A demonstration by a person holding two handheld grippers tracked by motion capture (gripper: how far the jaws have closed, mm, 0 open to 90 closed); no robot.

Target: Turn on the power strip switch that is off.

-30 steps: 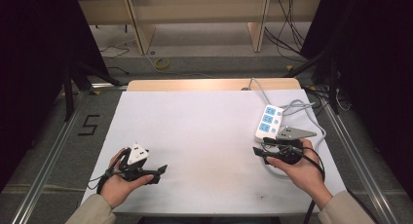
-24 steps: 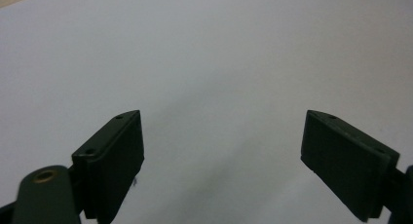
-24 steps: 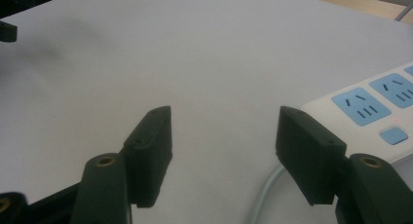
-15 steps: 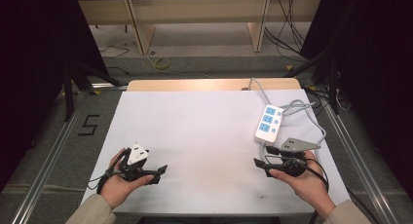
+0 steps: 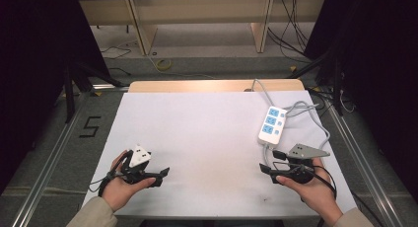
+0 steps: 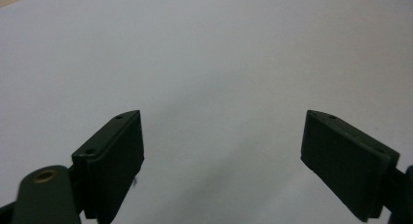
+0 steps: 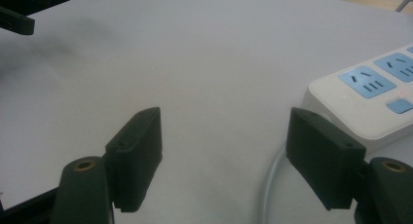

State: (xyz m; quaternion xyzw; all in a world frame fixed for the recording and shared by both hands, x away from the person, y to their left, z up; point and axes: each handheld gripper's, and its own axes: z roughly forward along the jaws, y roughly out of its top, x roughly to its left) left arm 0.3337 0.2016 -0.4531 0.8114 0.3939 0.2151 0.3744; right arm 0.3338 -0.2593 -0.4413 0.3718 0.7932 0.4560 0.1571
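Smooth white plastic power strip point(image 5: 271, 124), oblong, three blue sockets, on matte white tabletop point(image 5: 207, 138). Jaws of right gripper point(image 5: 270, 162) just opened wide, empty, beside strip's near end. Jaws of left gripper point(image 5: 158, 175) released, empty.

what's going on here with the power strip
A person at a white table holds a gripper in each hand. The right gripper sits just short of the power strip, whose near end shows beside its jaws; they have just been opening, with nothing between them. The left gripper rests open at the other side, holding nothing.
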